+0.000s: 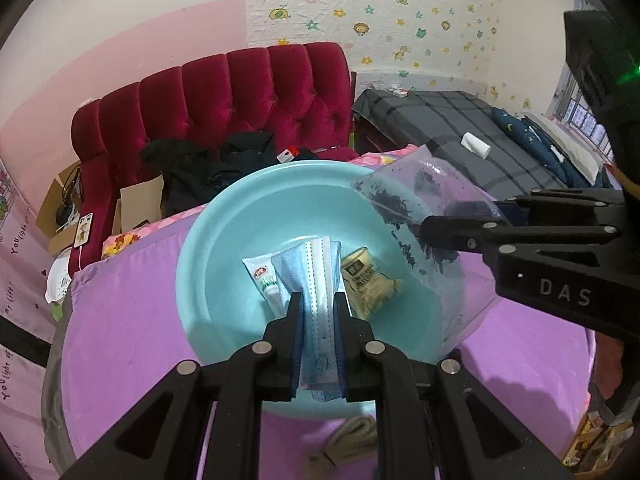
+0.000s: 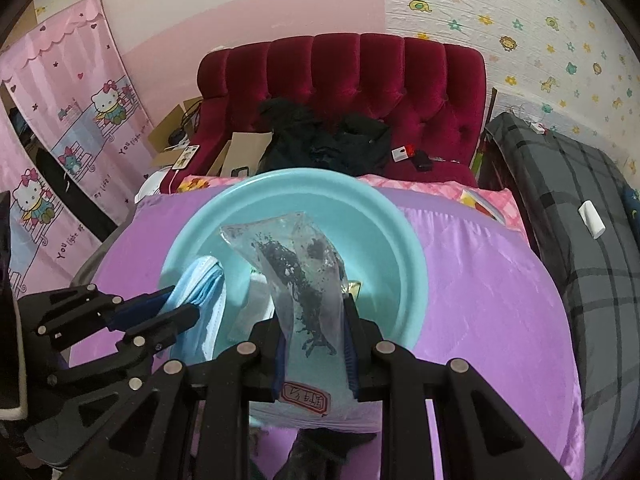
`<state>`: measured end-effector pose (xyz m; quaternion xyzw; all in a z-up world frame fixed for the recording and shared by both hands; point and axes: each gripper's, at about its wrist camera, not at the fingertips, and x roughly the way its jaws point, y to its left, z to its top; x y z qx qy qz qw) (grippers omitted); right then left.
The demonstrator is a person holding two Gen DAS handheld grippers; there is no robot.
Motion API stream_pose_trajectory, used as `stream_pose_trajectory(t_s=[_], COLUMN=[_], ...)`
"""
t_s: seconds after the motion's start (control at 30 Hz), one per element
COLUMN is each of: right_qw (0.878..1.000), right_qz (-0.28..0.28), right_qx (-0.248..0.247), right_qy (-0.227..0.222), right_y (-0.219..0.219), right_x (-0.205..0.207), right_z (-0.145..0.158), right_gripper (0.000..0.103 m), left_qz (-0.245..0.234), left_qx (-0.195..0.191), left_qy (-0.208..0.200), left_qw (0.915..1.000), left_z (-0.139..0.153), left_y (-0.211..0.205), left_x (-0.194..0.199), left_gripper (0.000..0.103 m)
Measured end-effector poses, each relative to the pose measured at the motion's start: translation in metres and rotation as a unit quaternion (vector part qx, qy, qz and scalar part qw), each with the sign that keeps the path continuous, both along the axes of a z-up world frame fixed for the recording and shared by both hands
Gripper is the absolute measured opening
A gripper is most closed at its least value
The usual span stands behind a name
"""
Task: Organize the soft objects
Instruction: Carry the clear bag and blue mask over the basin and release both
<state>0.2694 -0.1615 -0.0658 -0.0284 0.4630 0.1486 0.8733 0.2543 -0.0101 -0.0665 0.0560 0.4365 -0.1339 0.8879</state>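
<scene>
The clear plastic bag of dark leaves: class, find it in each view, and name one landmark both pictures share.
Left wrist: clear plastic bag at right of centre, held over the basin's right rim.
Right wrist: bag at centre, clamped in the right tongs.
Shared landmark: turquoise basin.

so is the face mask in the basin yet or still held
Still held. The left tool is shut on the blue face mask, which hangs above the teal basin, over the two packets lying inside.
</scene>
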Motion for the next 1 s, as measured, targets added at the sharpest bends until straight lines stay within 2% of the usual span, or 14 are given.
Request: stream_pose_trajectory(t_s=[0.2,0.43,0.7,0.87,1.0], right_qw=[1.000,1.000,0.999,0.998,0.999], right_qz=[-0.005,-0.010,-0.016,-0.018,-0.015], right_qx=[0.005,0.011,0.017,0.022,0.025], right_qy=[0.003,0.022,0.042,0.053,0.045], right_y=[0.006,0.010,0.012,0.011,0.011], right_x=[0.025,0.050,0.070,0.074,0.072], right_z=[-0.016,-0.045,-0.076,-0.081,-0.076], right_gripper=[0.024,0.025,0.025,0.026,0.027], left_qz=[0.005,0.023,0.031,0.033,0.030], left_qx=[0.000,-0.017,-0.011,-0.011,-0.006], left_qy=[0.002,0.017,0.030,0.027,0.016], left_qw=[1.0000,0.9994,0.9990,0.9990,0.9994], left_z=[-0.017,-0.043,-0.068,-0.067,-0.064], left_y=[0.003,0.008,0.004,0.003,0.001], left_x=[0.023,0.047,0.063,0.064,0.062], left_gripper=[0.015,0.015,0.015,0.015,0.016])
